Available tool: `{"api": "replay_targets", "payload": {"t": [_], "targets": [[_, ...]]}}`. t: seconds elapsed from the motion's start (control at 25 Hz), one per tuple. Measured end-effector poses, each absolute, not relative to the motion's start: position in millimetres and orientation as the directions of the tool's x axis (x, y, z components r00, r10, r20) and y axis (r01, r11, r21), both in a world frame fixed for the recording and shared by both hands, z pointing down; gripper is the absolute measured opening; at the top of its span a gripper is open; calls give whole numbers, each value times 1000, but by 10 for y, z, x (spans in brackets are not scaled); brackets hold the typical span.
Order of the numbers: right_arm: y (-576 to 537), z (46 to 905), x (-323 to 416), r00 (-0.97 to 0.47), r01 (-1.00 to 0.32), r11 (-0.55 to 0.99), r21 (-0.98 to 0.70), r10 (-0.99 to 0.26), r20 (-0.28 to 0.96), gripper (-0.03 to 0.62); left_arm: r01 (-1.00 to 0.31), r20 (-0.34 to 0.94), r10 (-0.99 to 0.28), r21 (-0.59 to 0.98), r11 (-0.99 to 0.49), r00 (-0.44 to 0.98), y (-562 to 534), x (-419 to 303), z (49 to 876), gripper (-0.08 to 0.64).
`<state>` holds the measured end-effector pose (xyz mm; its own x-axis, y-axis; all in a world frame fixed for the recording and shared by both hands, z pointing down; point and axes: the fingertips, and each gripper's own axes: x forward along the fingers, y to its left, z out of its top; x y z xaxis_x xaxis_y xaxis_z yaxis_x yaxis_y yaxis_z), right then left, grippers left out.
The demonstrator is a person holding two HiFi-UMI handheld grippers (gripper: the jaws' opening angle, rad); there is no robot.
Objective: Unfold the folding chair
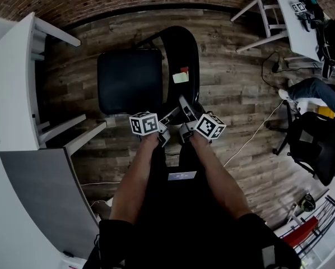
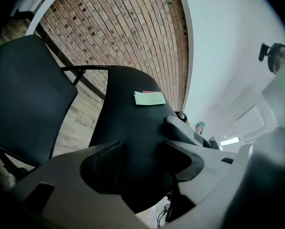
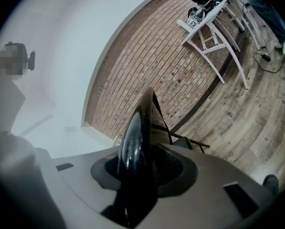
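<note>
I see the chair (image 1: 156, 77) on the floor (image 1: 235, 88) before me. A table (image 1: 10, 94) stands to its left.

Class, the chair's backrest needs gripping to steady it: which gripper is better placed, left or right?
Probably right: the right gripper has the backrest edge-on between its open fingers. The left gripper faces the backrest's broad surface, likely too wide for its open fingers to close on.

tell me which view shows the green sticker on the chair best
The left gripper view: the green sticker sits large and face-on on the chair back. The head view shows it small. The right gripper view sees the back edge-on, sticker hidden.
</note>
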<state>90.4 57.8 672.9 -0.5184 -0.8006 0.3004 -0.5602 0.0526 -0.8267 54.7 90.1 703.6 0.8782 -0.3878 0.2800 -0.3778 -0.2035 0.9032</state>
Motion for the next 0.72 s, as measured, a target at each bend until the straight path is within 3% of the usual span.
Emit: {"api": "replay_targets", "payload": {"t": [0.72], "targets": [[537, 6716, 536, -582, -577, 119, -808, -754, 305, 158, -383, 277, -447, 909, -166, 851, 889, 252, 7039, 258]]}}
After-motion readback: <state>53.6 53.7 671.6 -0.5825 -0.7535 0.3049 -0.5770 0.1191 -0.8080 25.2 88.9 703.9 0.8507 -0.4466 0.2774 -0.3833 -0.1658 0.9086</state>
